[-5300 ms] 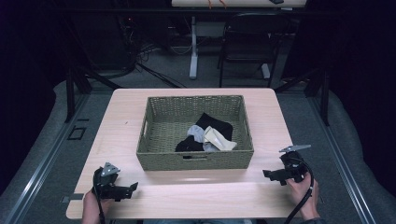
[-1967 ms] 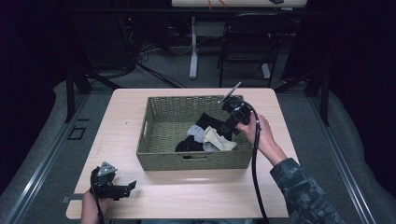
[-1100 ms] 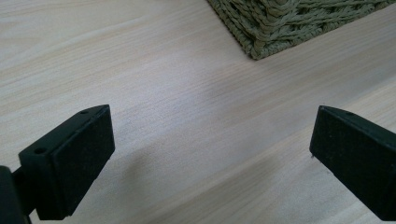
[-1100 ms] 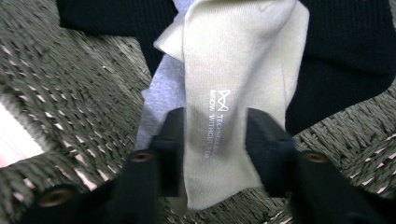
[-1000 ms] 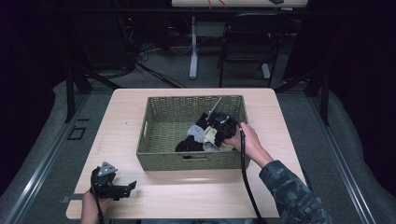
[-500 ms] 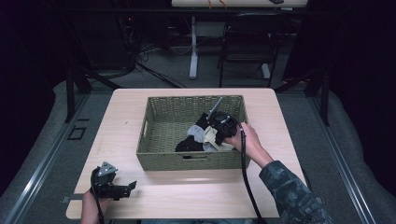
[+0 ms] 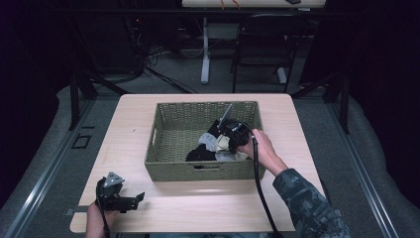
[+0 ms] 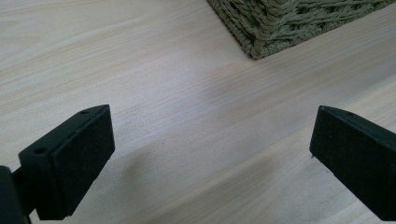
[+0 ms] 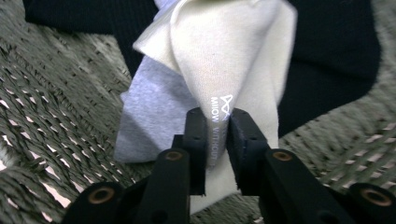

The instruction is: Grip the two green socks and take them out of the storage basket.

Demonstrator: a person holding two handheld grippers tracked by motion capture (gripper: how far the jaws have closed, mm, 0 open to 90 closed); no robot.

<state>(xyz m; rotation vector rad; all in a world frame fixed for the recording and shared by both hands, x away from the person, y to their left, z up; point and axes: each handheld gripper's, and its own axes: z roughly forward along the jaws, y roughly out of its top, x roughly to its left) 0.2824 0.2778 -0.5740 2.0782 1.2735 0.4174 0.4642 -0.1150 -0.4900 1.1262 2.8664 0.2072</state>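
A green woven basket stands mid-table and holds a small pile of socks: black ones, a grey one and a cream one. My right gripper reaches into the basket's right half. In the right gripper view its jaws are shut on a fold of the cream sock, pinching it at printed lettering, with the gripper just above the basket floor. My left gripper rests near the table's front left corner, open over bare wood, its fingers wide apart.
The basket's near corner lies just ahead of the left gripper. A bare strip of wooden table runs in front of the basket. Beyond the table's far edge are a dark chair and a white desk leg.
The right gripper left the front right of the table, entered the basket and shut on the cream sock. The left gripper has stayed put.
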